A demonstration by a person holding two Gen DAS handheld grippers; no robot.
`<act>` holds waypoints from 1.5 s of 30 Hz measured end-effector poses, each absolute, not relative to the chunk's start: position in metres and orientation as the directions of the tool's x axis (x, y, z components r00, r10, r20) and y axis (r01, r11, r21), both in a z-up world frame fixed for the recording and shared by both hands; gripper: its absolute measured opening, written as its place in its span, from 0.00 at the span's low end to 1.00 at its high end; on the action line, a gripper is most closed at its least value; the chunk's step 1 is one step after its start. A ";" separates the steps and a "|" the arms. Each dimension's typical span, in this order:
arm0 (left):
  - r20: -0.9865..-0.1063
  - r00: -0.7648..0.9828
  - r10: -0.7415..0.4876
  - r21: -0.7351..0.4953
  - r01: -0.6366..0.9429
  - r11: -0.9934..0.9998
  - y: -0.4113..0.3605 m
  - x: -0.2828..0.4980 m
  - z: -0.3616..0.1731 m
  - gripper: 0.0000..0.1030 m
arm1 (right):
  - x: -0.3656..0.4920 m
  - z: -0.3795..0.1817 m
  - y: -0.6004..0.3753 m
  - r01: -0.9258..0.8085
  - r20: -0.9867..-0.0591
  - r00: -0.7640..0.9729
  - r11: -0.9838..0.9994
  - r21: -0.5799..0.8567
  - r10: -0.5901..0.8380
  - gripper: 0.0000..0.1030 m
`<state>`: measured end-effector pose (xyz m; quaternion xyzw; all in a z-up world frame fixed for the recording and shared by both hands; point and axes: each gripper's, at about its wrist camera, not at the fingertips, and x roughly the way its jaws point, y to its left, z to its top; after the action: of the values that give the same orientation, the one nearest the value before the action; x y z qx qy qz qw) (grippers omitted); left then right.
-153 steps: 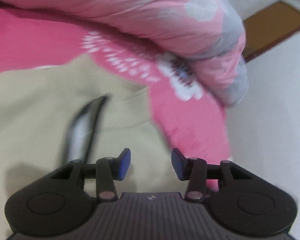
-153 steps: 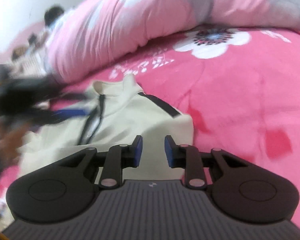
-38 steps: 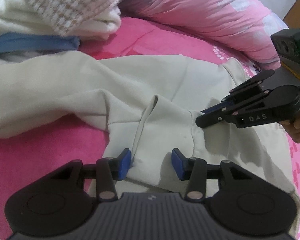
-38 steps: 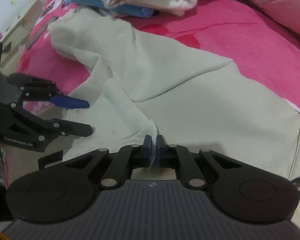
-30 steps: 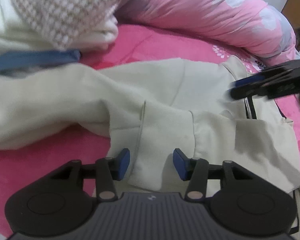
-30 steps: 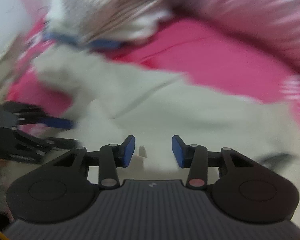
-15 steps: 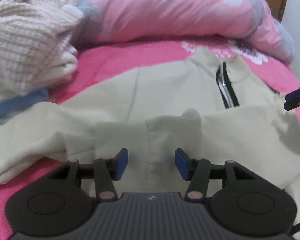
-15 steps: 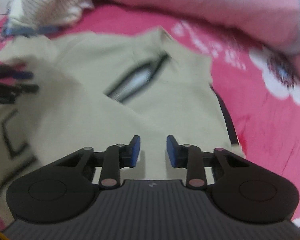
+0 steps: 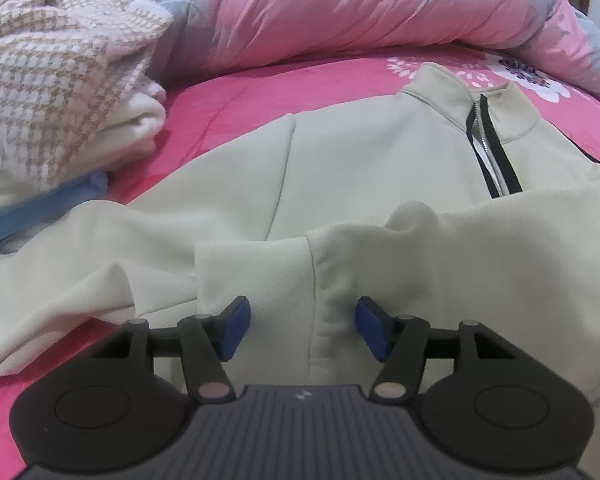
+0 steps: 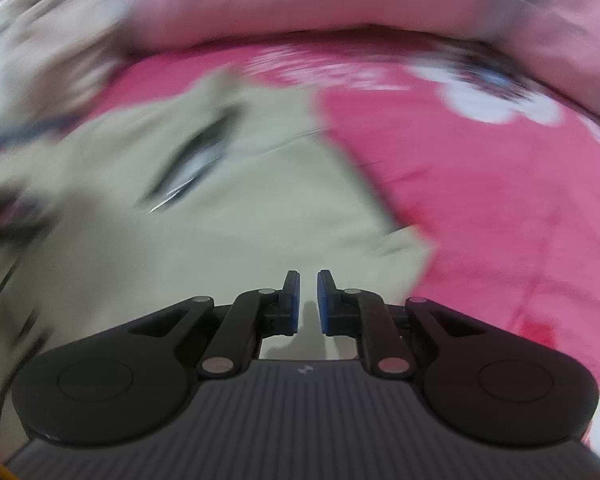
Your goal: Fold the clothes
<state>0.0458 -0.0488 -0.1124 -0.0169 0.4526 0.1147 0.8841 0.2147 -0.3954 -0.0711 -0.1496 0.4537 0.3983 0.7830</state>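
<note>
A cream zip-neck sweatshirt (image 9: 380,168) lies front up on the pink bedspread (image 9: 236,92), collar at the far right. One sleeve is folded across its chest, the cuff (image 9: 256,276) just ahead of my left gripper (image 9: 302,328), which is open and empty above it. In the blurred right wrist view the sweatshirt (image 10: 220,220) fills the left and middle. My right gripper (image 10: 308,300) hovers over its right side with the jaws nearly closed, a narrow gap between the pads and nothing between them.
A pile of clothes with a houndstooth knit (image 9: 56,68) and a blue garment (image 9: 40,208) sits at the left. A pink floral duvet (image 9: 360,8) is bunched along the back. Bare pink bedspread (image 10: 500,208) lies right of the sweatshirt.
The right gripper let go of the sleeve cuff, opened, swung right over the sweatshirt and has narrowed its jaws again. The left gripper stayed open and turned toward the collar.
</note>
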 end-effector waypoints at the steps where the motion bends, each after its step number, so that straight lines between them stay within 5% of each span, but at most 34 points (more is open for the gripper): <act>1: -0.804 0.564 0.190 0.074 -0.222 0.972 -0.049 0.046 -0.113 0.61 | 0.200 -0.072 -0.394 -0.789 -0.839 0.238 0.601 0.127 0.490 0.09; 8: -0.800 0.564 0.204 0.094 -0.218 0.971 -0.053 0.048 -0.114 0.62 | 0.135 -0.130 -0.397 -0.932 -0.919 0.167 0.361 -0.029 0.358 0.08; 18: -0.811 0.559 0.173 0.001 -0.295 0.956 -0.042 0.045 -0.105 0.73 | 0.161 -0.077 -0.361 -0.827 -0.841 0.152 0.533 0.179 0.519 0.09; 26: -0.795 0.577 0.187 -0.126 -0.458 0.880 0.010 0.011 -0.079 0.80 | 0.146 -0.088 -0.233 -0.842 -0.774 0.045 0.441 0.312 0.632 0.10; 35: -0.814 0.515 0.268 -0.279 -0.751 0.598 0.119 -0.067 -0.083 0.80 | 0.128 -0.119 -0.163 -0.829 -0.847 0.012 0.479 0.288 0.531 0.17; 41: -0.847 0.414 0.332 -0.320 -0.897 0.305 0.190 -0.117 -0.098 0.79 | 0.128 -0.121 -0.150 -0.802 -0.872 -0.022 0.513 0.308 0.489 0.36; 45: -0.844 0.422 0.330 -0.358 -0.903 0.240 0.222 -0.126 -0.106 0.76 | 0.111 -0.118 -0.138 -0.839 -0.894 -0.013 0.482 0.253 0.447 0.64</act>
<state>-0.1263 0.2220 -0.1065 -0.4426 0.3233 0.4293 0.7178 0.1107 -0.1385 -0.1183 -0.1845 0.5308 0.4742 0.6778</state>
